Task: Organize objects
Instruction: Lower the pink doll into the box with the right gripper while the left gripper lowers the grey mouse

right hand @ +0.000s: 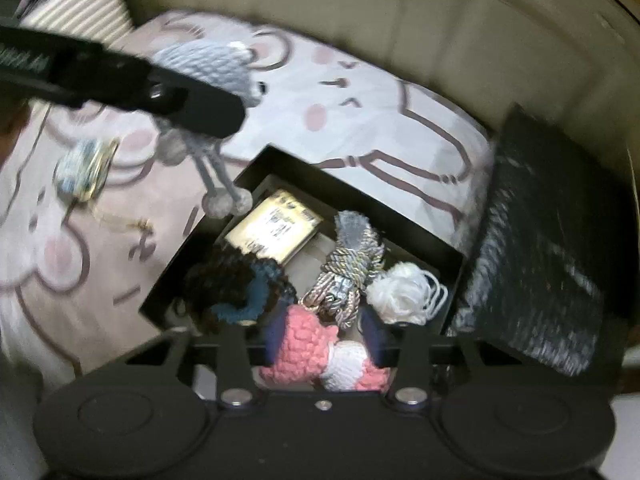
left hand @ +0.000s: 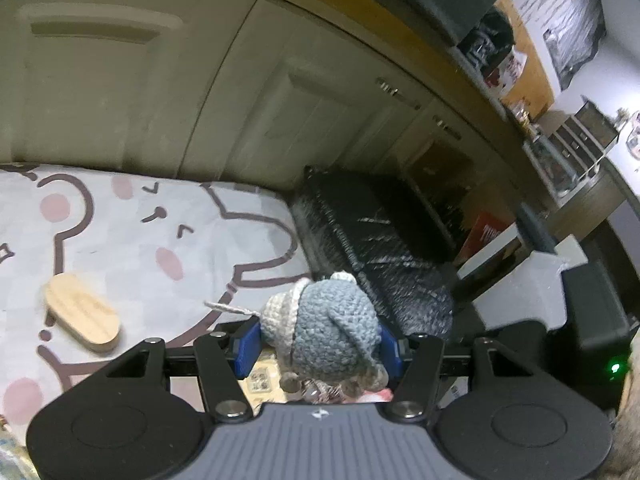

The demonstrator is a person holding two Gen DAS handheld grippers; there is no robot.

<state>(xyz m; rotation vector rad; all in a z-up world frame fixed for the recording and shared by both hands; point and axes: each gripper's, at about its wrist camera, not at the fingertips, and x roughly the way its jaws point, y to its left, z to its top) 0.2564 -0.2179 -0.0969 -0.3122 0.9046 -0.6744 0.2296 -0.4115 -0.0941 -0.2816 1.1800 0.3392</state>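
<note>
We see the left gripper (left hand: 318,342) squeezing a gray knitted toy (left hand: 328,328) at six o'clock, and the right gripper (right hand: 324,340) pinching a pink knitted toy (right hand: 304,344) over the black box (right hand: 256,168).

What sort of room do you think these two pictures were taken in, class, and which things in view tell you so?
Probably a bedroom at home. A bedsheet printed with cartoon bears covers a bed, pale panelled wardrobe doors stand right behind it, and a cluttered shelf with household items runs along the far wall.
</note>
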